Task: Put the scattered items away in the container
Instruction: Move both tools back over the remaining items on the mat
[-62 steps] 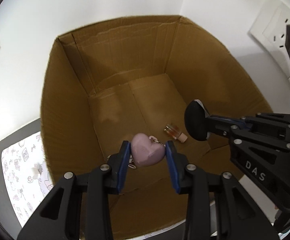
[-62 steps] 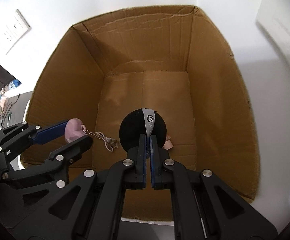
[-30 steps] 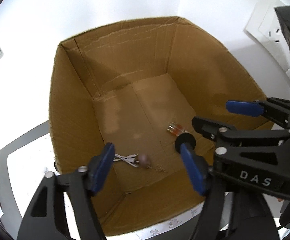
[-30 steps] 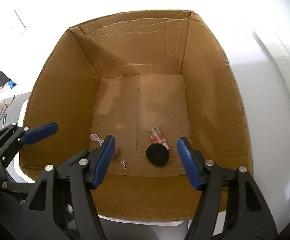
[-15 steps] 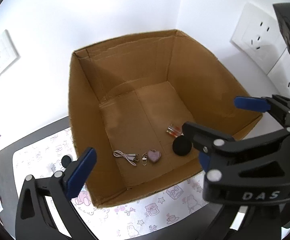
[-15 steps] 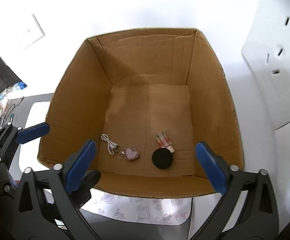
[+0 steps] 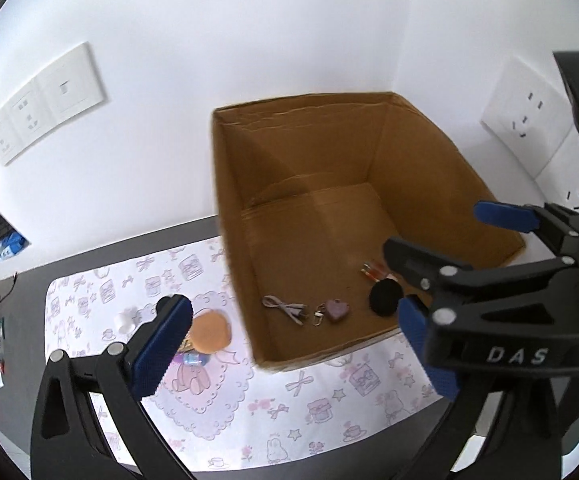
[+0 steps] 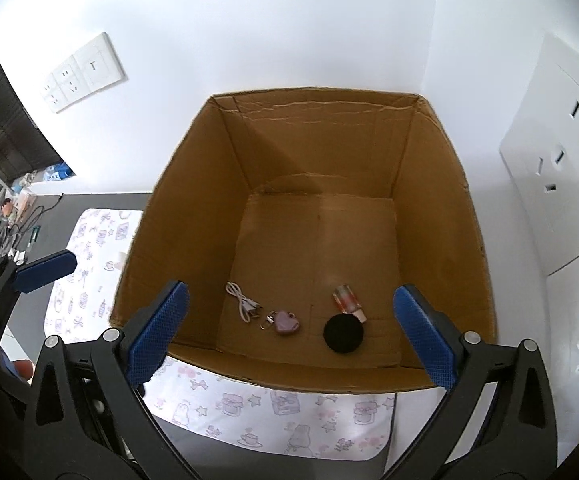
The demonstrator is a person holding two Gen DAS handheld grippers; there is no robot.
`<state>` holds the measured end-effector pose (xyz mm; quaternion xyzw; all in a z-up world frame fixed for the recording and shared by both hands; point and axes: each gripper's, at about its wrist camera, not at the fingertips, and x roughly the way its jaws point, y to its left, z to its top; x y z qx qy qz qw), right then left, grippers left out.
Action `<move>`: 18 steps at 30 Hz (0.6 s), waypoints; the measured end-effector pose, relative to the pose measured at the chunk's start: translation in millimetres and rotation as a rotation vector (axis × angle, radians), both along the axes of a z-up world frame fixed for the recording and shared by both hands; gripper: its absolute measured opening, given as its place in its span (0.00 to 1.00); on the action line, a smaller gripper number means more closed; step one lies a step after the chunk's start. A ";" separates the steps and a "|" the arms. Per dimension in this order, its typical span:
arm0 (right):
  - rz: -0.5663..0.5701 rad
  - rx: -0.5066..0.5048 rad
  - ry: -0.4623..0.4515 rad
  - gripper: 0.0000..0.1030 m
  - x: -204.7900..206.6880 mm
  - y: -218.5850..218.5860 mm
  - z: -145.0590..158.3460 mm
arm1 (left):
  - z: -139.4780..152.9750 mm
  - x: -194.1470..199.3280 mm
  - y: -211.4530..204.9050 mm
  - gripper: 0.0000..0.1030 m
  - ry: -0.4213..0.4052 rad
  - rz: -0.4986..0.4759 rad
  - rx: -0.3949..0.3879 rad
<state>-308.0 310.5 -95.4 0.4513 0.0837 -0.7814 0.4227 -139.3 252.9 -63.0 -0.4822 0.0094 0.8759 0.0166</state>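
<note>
White corner walls, patterned mat (image 7: 321, 408); both grippers, left gripper (image 7: 289, 344) & right gripper (image 8: 301, 332), spread wide, empty. Box (image 8: 193, 184) holds four; next: orange disc (image 7: 210, 331) by mat's left edge.

You can read one marking only: "DAS", white capitals on the black body of the right gripper (image 7: 443, 264), seen in the left wrist view. The patterned mat (image 7: 329, 412) carries drawings, but you can make out no legible words there.

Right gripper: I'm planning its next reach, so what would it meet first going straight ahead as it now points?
Probably the cardboard box floor near the heart keychain; the open right gripper has nothing nearer, though depth is uncertain.
</note>
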 end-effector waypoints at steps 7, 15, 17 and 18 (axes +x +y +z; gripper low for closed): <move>-0.006 -0.030 0.028 1.00 20.6 -15.0 13.8 | 5.4 12.1 -30.0 0.99 0.005 0.003 0.021; -0.006 -0.043 0.055 1.00 57.5 -45.3 36.3 | 11.5 23.8 -86.6 0.99 0.025 0.015 0.057; -0.009 -0.043 0.062 1.00 67.2 -53.6 41.3 | 13.6 28.5 -100.9 0.99 0.026 0.012 0.065; -0.009 -0.041 0.065 1.00 72.3 -58.5 43.9 | 15.3 30.2 -106.4 0.99 0.027 0.011 0.068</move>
